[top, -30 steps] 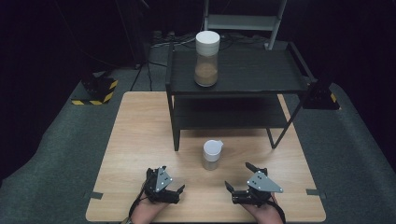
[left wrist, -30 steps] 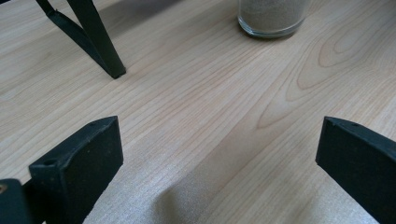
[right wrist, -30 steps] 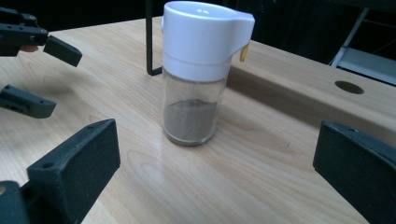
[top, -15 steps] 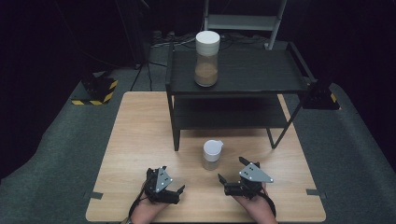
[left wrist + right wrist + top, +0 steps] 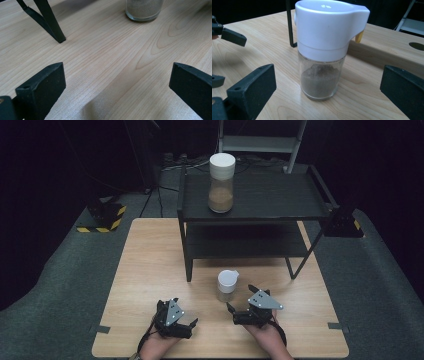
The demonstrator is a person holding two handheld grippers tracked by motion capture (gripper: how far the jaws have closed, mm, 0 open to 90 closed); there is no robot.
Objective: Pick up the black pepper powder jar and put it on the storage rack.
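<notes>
In the left gripper view the small jar (image 5: pixel 144 9) is cut off by the top edge — just its glass base, beyond the shelf leg (image 5: pixel 50 23), is seen.

Your right gripper (image 5: pixel 239 312), jaws wide apart, has bare wood between it and the small glass shaker with the white spouted lid (image 5: pixel 322 50). Just beyond the shaker, the black metal two-tier shelf (image 5: pixel 250 212) blocks passage; its thin leg (image 5: pixel 50 25) stands ahead of your left gripper (image 5: pixel 177 322).
</notes>
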